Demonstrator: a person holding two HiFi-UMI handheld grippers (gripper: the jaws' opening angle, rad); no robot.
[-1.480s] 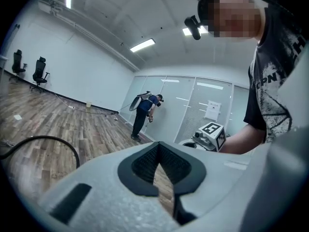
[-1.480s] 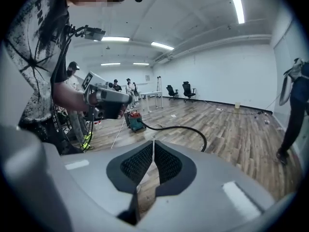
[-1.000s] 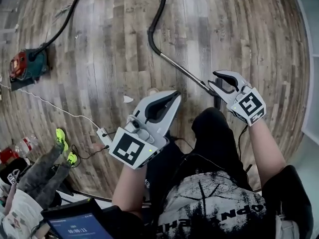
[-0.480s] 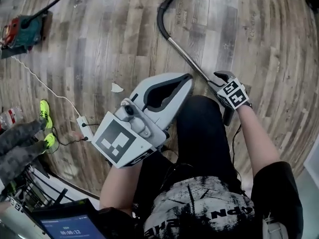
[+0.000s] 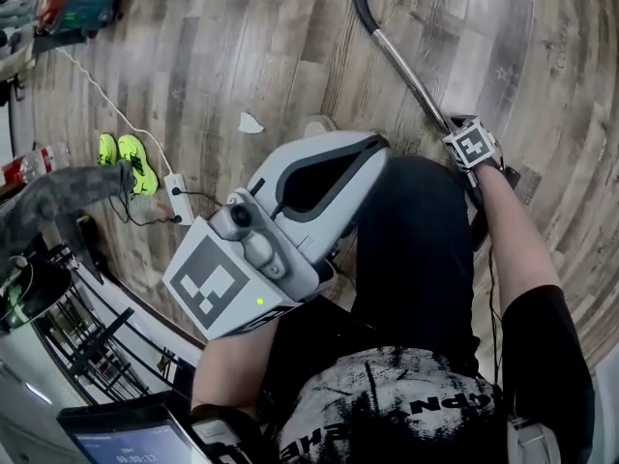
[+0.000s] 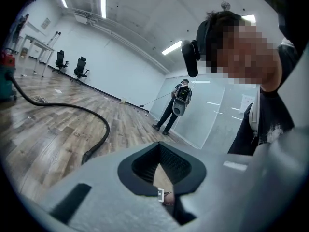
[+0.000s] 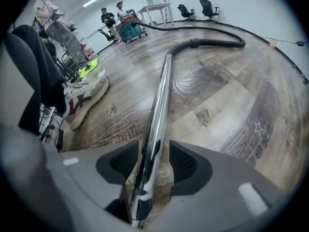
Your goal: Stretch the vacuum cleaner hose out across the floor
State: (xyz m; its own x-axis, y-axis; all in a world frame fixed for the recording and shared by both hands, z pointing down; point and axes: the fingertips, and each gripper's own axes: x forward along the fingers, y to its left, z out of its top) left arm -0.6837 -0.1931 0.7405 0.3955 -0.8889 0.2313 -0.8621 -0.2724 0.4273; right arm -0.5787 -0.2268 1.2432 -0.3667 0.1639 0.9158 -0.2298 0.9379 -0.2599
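A black vacuum hose point(image 5: 360, 3) curves into a chrome wand point(image 5: 411, 77) that lies on the wooden floor. The teal and red vacuum cleaner point(image 5: 79, 0) stands far off at the top left. My right gripper point(image 5: 471, 149) is low over the wand's near end, pointing steeply down. In the right gripper view its jaws have just been opening; the wand point(image 7: 159, 105) runs between them with a gap on each side, and my right gripper point(image 7: 153, 153) is open. My left gripper point(image 5: 366, 149) hangs shut and empty above my leg. The left gripper view shows the hose point(image 6: 72, 111) on the floor beyond it.
Neon green trainers point(image 5: 124, 158), a white power strip point(image 5: 179, 197) with its cable and a scrap of paper point(image 5: 250, 124) lie on the floor at left. A wire rack point(image 5: 92, 341) stands at lower left. My shoe point(image 7: 84, 98) is beside the wand. Other people stand farther off point(image 6: 177, 105).
My right gripper has dropped from waist height down to the wand on the floor and its jaws have widened. The left gripper has sunk a little. The head view has swung right.
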